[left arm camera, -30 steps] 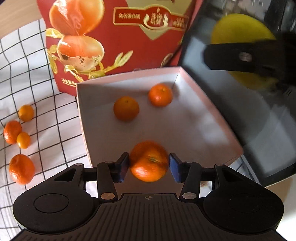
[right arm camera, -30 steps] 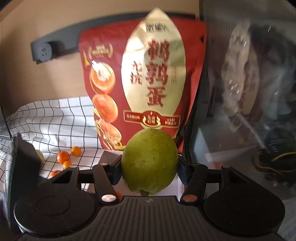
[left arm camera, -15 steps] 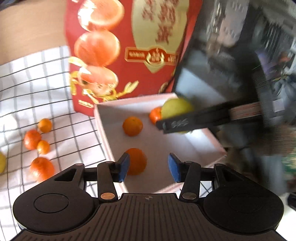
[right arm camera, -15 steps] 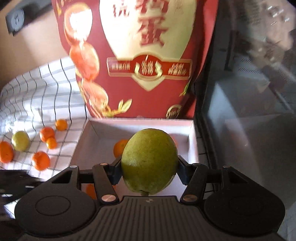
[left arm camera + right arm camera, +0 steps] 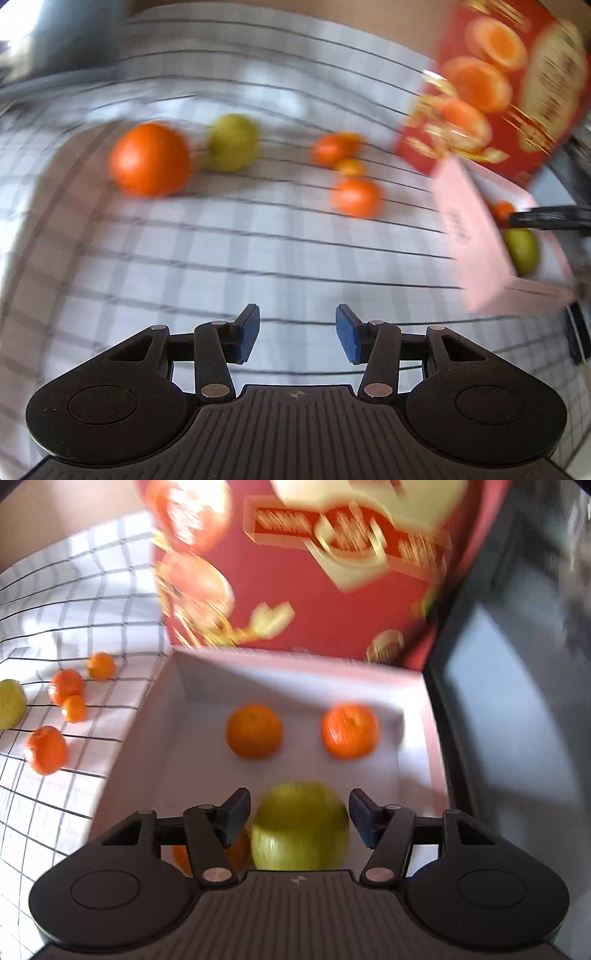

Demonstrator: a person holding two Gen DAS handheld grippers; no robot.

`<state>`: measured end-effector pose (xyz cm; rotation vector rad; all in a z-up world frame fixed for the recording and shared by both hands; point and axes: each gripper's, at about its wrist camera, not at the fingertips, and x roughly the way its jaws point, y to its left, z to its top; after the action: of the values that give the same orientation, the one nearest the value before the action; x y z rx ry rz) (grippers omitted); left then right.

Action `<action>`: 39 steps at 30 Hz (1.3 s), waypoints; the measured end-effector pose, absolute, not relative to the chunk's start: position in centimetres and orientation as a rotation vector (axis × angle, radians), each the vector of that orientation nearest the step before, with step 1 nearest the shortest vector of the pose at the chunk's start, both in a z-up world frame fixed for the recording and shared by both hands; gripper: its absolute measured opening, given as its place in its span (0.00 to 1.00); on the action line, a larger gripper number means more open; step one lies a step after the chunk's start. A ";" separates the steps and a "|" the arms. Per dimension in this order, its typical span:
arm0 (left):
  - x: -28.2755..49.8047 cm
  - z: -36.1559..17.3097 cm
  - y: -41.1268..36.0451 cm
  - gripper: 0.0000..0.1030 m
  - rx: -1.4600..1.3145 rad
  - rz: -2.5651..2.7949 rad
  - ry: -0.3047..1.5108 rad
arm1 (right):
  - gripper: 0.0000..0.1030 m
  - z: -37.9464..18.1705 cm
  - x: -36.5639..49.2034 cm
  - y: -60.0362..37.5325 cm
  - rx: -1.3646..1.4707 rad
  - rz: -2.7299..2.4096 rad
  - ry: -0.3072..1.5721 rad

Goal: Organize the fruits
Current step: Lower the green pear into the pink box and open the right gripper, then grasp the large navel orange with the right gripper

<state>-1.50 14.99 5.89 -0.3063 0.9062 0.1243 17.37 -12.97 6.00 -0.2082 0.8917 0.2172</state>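
My right gripper (image 5: 299,814) is open above the white box (image 5: 421,760). A green pear (image 5: 301,827) lies between its spread fingers, free of them, beside a partly hidden orange (image 5: 242,851). Two more oranges (image 5: 254,731) (image 5: 350,730) lie further back in the box. My left gripper (image 5: 297,332) is open and empty over the checked cloth (image 5: 221,258). Ahead of it lie a large orange (image 5: 150,159), a green fruit (image 5: 232,142) and several small oranges (image 5: 356,196). The box (image 5: 476,243) with the pear (image 5: 521,250) shows at the right.
A red snack bag (image 5: 332,572) stands behind the box. A dark appliance with a glass door (image 5: 517,701) stands at the box's right. Loose oranges (image 5: 46,749) and a green fruit (image 5: 11,703) lie on the cloth left of the box.
My right gripper lowered into the box and opened, letting go of the pear. My left gripper swung left from the box to the loose fruit on the cloth, still open.
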 end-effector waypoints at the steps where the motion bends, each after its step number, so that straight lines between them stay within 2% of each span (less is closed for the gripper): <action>1: -2.1 5.9 16.0 0.49 -0.317 0.151 0.898 | 0.65 6.7 16.7 -12.2 -0.231 0.215 0.856; 7: -4.3 5.3 20.8 0.49 -0.330 0.260 0.881 | 0.70 9.6 13.2 -5.9 -0.239 0.350 0.768; 20: -8.6 3.9 28.1 0.48 -0.435 0.267 0.857 | 0.70 7.5 9.2 10.5 -0.295 0.668 0.777; 24: -10.0 4.1 30.2 0.45 -0.462 0.274 0.848 | 0.74 7.6 7.9 16.3 -0.373 0.768 0.696; 31: -12.0 5.3 32.4 0.32 -0.455 0.198 0.833 | 0.76 4.6 8.5 24.9 -0.509 0.795 0.543; 38: -12.2 5.1 33.2 0.33 -0.416 0.154 0.838 | 0.77 2.8 8.9 27.0 -0.536 0.815 0.596; 39: -12.1 5.1 33.3 0.33 -0.416 0.153 0.837 | 0.73 2.5 8.8 26.9 -0.534 0.801 0.606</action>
<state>-12.05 33.28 5.09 -0.4160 0.8373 0.1531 8.79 26.93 2.47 -0.5338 0.6061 0.8010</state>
